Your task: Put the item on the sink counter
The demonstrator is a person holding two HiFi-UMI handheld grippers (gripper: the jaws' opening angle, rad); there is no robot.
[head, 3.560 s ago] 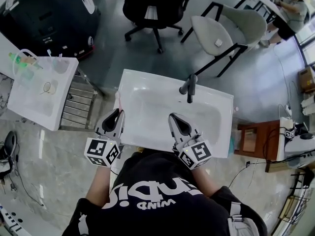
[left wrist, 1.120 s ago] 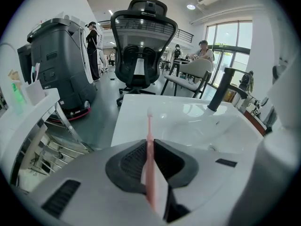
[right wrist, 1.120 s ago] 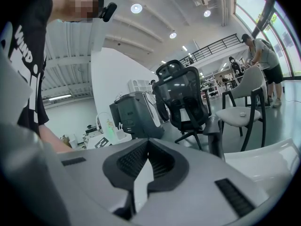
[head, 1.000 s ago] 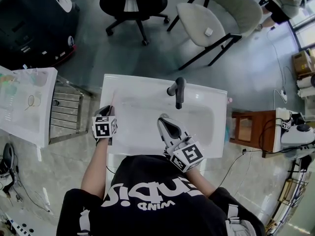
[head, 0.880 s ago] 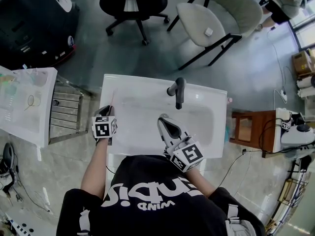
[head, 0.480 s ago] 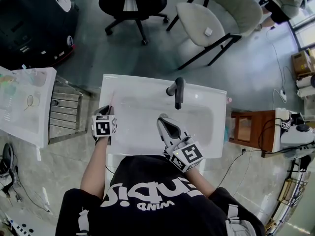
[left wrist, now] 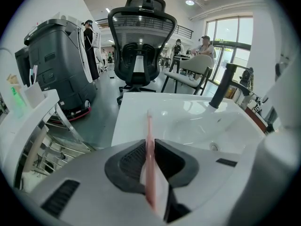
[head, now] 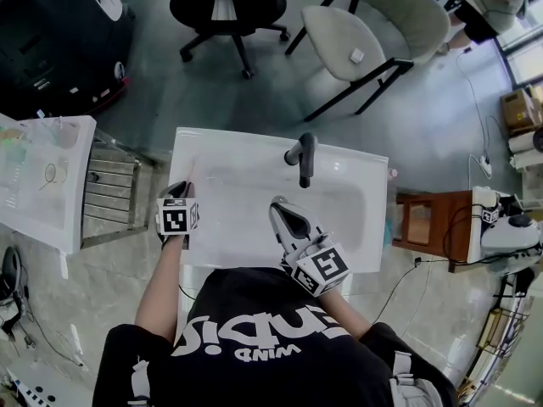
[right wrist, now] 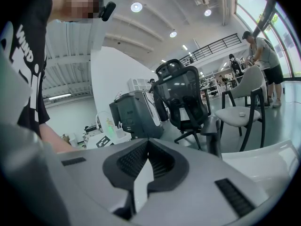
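Note:
A thin pink item (left wrist: 149, 140) stands edge-on between the pads of my left gripper (left wrist: 149, 149), which is shut on it. Its tip (head: 191, 173) pokes out over the left rim of the white sink counter (head: 246, 147). In the head view the left gripper (head: 177, 195) hangs at the counter's left edge, jaws pointing along the rim (left wrist: 136, 114). My right gripper (head: 283, 212) hovers over the basin's front, in front of the black faucet (head: 303, 156). The right gripper (right wrist: 148, 147) is shut with nothing in it.
The faucet (left wrist: 220, 86) rises at the basin's back. Left of the sink are a metal rack (head: 110, 189) and a white side table (head: 38, 189) with small bottles. A black office chair (head: 225, 7) and a grey chair (head: 361, 41) stand behind; a wooden stool (head: 428, 227) is at the right.
Since the earliest frame the left gripper has turned and shifted to the sink's left rim. Over the last second both grippers have barely moved.

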